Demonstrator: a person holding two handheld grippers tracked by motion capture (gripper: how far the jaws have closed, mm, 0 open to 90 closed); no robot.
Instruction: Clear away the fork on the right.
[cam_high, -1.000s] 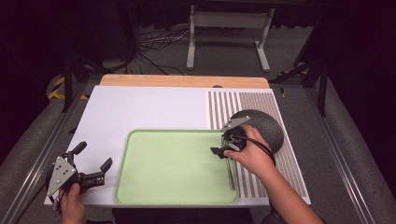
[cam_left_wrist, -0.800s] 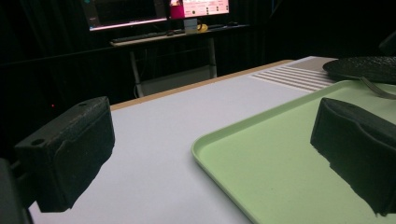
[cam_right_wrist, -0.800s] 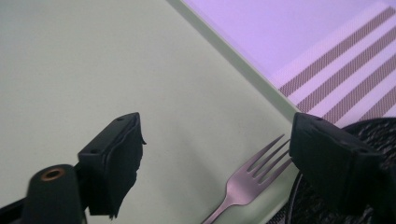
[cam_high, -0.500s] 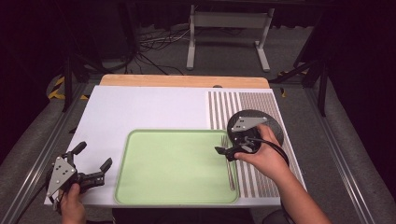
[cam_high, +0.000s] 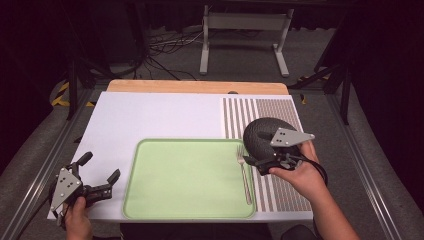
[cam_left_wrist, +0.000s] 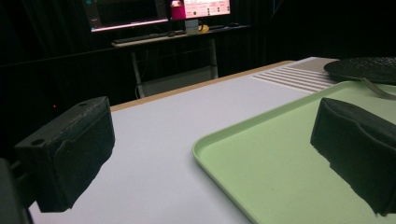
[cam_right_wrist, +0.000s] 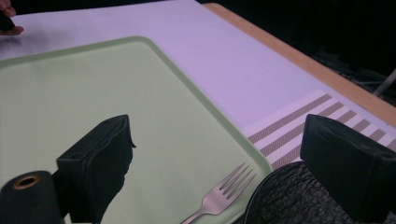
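Note:
A silver fork (cam_high: 244, 174) lies on its own along the right side of the light green tray (cam_high: 190, 175), tines toward the far edge. Just right of its tines my right gripper (cam_high: 251, 161) hovers over the tray's edge; its jaws have just been opening and hold nothing. The right gripper view shows the fork (cam_right_wrist: 219, 196) below the wide-apart jaws of that gripper (cam_right_wrist: 219, 137), with the dark plate (cam_right_wrist: 289, 200) beside it. My left gripper (cam_high: 101, 166) rests open at the table's front left corner, off the tray (cam_left_wrist: 280, 154).
A dark round plate (cam_high: 262, 132) sits on a striped mat (cam_high: 260, 107) at the right, partly behind the right gripper. A white sheet (cam_high: 150, 117) covers the table, with a wooden strip (cam_high: 195, 86) along the far edge. Beyond are a metal stand and cables.
The right gripper has moved right and slightly up, away from the fork, with its jaws wider apart. The fork stays on the tray. The left gripper has kept still.

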